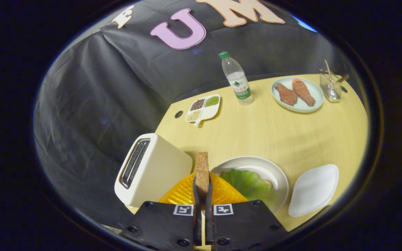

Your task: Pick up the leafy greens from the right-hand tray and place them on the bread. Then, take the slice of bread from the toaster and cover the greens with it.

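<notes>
1. Fingers (202, 190) of your gripper are nearly closed, pinching the slice of bread (202, 170) upright between them.
2. You hold that slice just right of the toaster (152, 169), above an orange mat (183, 193).
3. Right of the toaster, the leafy greens (248, 183) lie on the round plate (274, 170); whatever is beneath them is mostly hidden.
4. Further right of the toaster, the white tray (314, 190) sits on the tabletop (274, 132).
5. Beyond the toaster stand a divided dish (203, 108) and a water bottle (237, 80).

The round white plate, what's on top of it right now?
A green lettuce leaf lies on the white plate. A sliver of bread peeks out beneath; the rest is covered. The gripper holds another bread slice.
</notes>
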{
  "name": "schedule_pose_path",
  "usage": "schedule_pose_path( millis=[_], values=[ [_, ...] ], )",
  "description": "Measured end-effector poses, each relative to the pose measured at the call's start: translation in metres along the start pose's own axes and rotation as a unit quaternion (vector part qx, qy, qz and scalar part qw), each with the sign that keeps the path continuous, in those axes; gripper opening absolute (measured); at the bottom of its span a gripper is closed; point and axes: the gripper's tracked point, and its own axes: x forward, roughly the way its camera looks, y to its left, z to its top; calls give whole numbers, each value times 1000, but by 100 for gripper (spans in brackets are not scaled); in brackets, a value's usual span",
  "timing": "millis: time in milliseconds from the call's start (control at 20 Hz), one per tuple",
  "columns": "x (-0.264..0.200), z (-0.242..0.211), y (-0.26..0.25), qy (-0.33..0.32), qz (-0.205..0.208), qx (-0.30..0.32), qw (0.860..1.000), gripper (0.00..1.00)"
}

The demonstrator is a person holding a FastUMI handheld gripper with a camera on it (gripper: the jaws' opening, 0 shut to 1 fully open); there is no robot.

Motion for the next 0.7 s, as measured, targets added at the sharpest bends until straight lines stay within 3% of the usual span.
schedule_pose_path(
  millis=[450,650,700],
  values=[
    [3,-17,-37,9,-24,45,999,9],
    [4,-26,-56,18,-45,34,998,12],
    [5,-29,-60,19,-47,32,998,21]
  ],
)
